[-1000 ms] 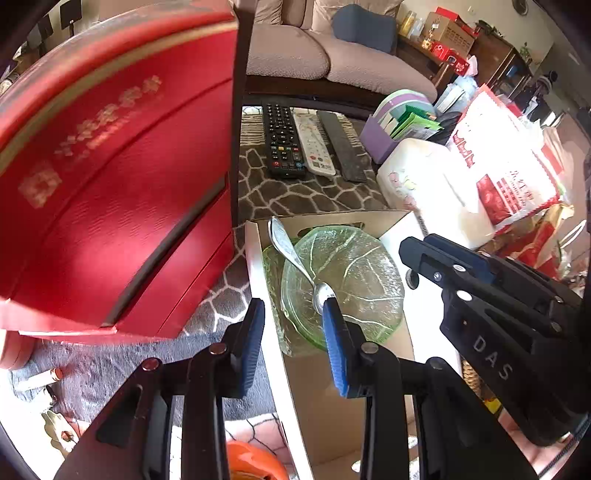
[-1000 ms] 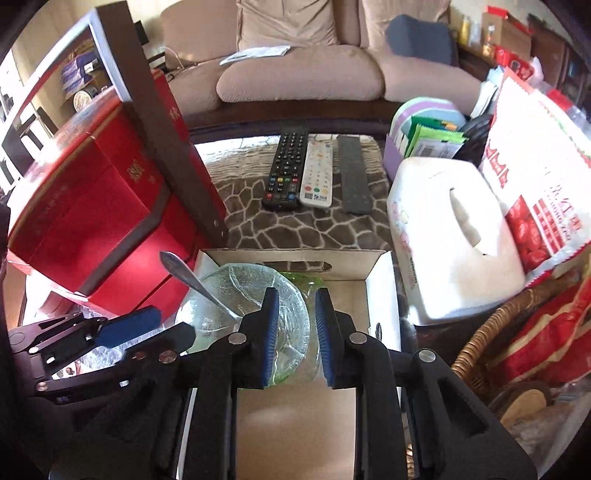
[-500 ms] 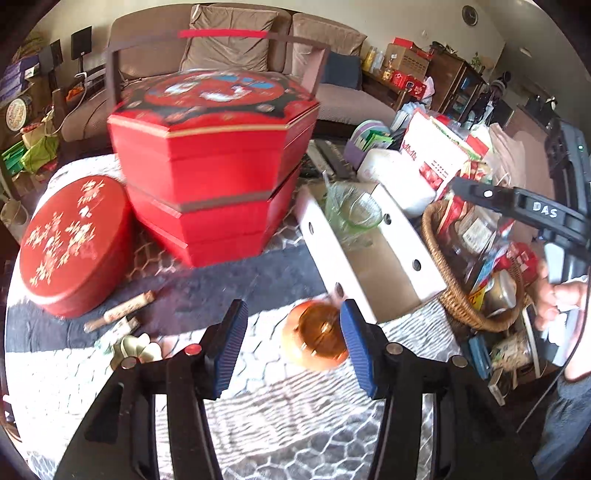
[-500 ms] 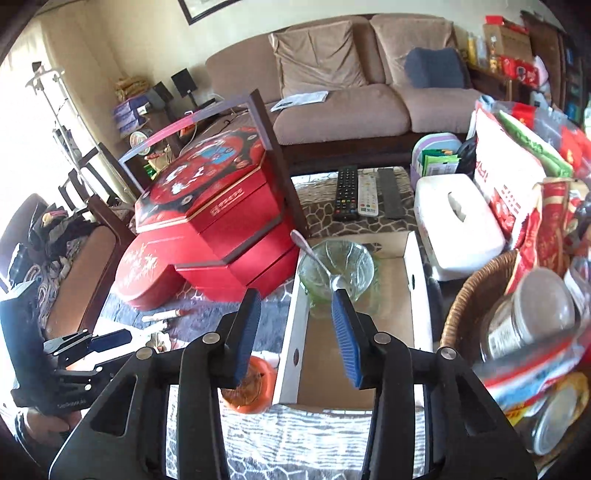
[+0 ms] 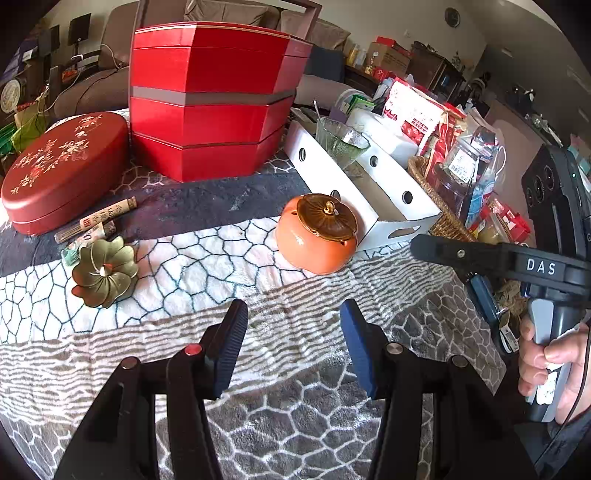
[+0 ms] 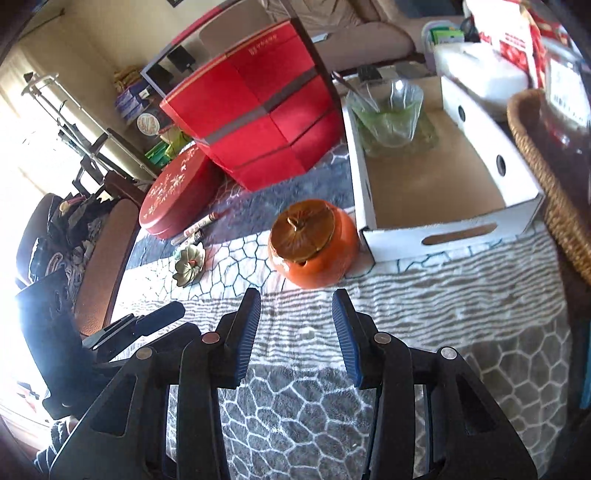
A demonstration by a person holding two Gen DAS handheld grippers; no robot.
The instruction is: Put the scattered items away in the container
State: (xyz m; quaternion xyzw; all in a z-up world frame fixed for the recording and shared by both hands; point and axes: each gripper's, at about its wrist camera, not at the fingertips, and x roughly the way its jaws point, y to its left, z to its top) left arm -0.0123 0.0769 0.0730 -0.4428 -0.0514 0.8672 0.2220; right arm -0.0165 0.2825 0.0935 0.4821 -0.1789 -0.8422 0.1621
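Here, both the left gripper (image 5: 293, 314) and right gripper (image 6: 295, 302) are hovering with jaws spread, gripping nothing, over a patterned blanket (image 5: 303, 295) covering the bench; the orange pot (image 6: 314, 243) is sitting just beside the white box (image 6: 439, 236), a sofa (image 6: 369, 33) standing behind.

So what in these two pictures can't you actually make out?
- Orange pot: its contents, both views; the brown lid covers it.
- Paper-wrapped rolls: the printing, left view; too small.
- Glass bowl: the plate beneath it, right view; blurred.
- Wicker basket: right view; cut off by the edge.
- Right claw: its opening, left view; seen side-on. Its own view shows it open.
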